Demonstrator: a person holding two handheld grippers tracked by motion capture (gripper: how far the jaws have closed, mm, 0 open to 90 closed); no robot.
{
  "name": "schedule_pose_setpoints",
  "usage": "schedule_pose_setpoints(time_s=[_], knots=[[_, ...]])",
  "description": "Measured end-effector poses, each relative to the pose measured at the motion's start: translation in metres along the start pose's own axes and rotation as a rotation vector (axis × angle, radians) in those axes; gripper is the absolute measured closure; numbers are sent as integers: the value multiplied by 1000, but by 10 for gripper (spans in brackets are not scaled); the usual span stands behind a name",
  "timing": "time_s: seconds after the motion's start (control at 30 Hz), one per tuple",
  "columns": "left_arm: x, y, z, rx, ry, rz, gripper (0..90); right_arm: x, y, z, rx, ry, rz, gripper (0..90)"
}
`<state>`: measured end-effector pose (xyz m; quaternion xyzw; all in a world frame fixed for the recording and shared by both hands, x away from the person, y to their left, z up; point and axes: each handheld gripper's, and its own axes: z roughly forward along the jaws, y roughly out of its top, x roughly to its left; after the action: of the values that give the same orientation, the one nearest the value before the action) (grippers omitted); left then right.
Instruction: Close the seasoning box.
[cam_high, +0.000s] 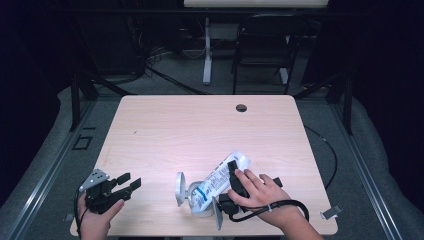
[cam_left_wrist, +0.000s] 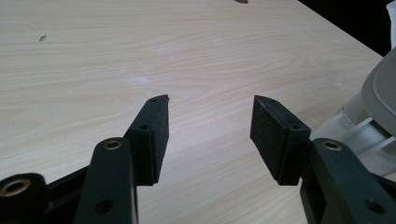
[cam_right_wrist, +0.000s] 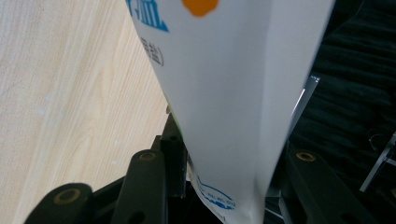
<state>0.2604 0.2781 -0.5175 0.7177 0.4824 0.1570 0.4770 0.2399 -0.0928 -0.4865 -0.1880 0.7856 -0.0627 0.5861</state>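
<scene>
right gripper (cam_high: 235, 176) clamped on tube (cam_high: 220, 181) | tube's long axis slants away from its open cap (cam_high: 179, 189) | left gripper (cam_high: 131, 184) spread, empty, left of cap

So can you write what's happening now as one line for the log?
right hand-held gripper: shut on white squeeze tube with blue print | tube's flip cap: open | left hand-held gripper: open, empty | wooden table

White tube (cam_high: 220, 179) with blue print, lower centre of the high view.
It lies slanted on the table, flip cap (cam_high: 180, 189) open at its lower-left end, crimped end toward upper right.
</scene>
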Motion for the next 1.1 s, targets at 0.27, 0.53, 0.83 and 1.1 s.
schedule_pose_setpoints(time_s=[0.27,0.53,0.83,1.1], knots=[[0,0,0,0,1,-1,476,0,0,0,-2,-1,-3,635],[0,0,0,0,1,-1,476,0,0,0,-3,-2,-4,637],[0,0,0,0,1,-1,475,0,1,0,-4,-10,-9,655],[1,0,0,5,3,1,476,0,1,0,-6,-8,-13,665]])
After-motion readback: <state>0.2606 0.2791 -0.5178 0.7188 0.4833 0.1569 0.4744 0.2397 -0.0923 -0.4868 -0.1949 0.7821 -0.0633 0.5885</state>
